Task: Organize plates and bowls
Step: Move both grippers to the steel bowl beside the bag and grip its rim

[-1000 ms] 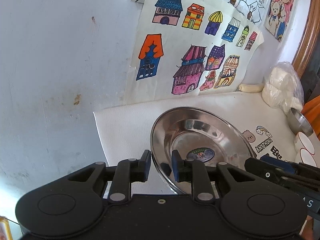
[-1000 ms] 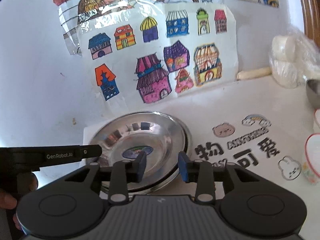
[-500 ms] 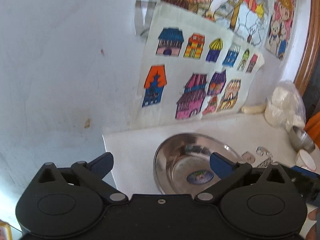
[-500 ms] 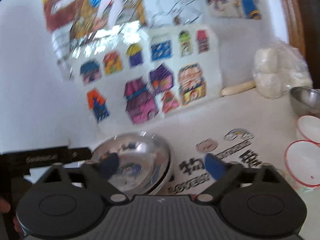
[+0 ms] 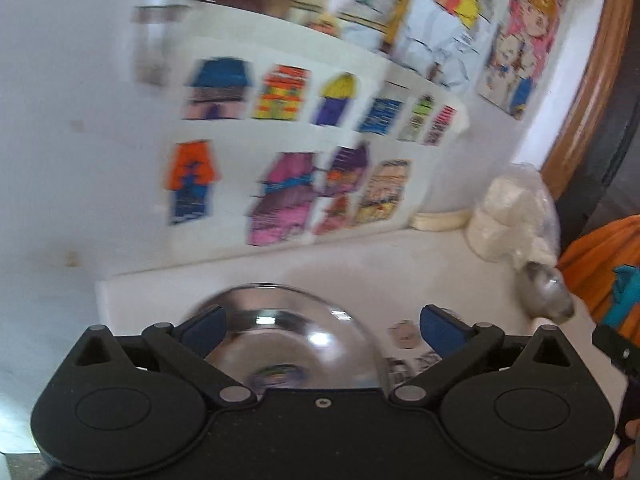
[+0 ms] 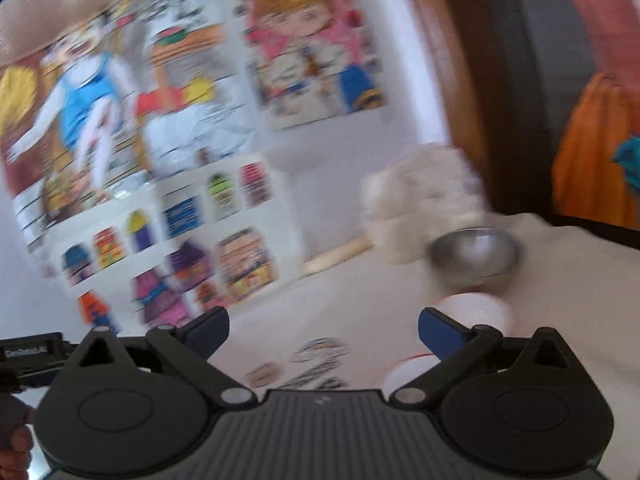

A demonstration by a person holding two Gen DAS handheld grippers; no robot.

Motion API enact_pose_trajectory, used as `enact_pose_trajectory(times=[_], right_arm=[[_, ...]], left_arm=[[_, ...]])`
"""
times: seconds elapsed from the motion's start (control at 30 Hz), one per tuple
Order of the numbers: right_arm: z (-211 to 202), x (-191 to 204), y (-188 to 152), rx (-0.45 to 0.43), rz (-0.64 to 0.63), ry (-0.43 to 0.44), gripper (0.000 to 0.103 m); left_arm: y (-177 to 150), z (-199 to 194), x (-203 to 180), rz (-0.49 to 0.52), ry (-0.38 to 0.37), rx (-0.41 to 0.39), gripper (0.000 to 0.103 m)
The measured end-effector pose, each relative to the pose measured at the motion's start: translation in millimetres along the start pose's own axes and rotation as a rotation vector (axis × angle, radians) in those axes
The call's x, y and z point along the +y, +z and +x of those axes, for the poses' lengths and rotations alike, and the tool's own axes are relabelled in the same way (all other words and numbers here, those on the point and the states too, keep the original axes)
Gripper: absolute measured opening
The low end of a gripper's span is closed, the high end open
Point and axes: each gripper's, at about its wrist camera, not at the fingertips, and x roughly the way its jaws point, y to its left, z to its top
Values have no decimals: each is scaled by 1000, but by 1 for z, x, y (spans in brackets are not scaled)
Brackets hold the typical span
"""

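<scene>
The steel plate (image 5: 288,344) lies on the table (image 5: 360,264) before the house drawings, both grippers (image 5: 322,324) (image 6: 323,326) are spread apart and empty, and the small bowls (image 6: 474,256) right of the plate seem left.

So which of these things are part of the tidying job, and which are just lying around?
Part of the job:
steel plate
small steel bowl
white bowls

Just lying about:
plastic bag of white stuff
house drawings on the wall
printed tablecloth
</scene>
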Motion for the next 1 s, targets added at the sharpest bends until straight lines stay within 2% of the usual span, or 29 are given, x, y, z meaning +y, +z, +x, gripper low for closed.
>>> enact_pose_trajectory(times=[0.2,0.33,0.43,0.5,0.73,1.0], right_arm=[[4,-72,0,12,100,-165,103],[9,-111,-1,3,164,-214,103],[17,-132,5,-3,173,-252,103],[24,-143,11,-8,175,-262,103],[58,-170,27,9,163,-262,103],[113,-176,38,72,160,-209,103]], left_arm=[[14,25,-63,49,-69,16,102],[22,52,-113,132,-114,37,102],[27,76,-148,207,-149,57,102],[32,94,-165,223,-162,75,102],[46,153,-198,57,-217,177,102],[37,209,-236,37,-257,259,102]])
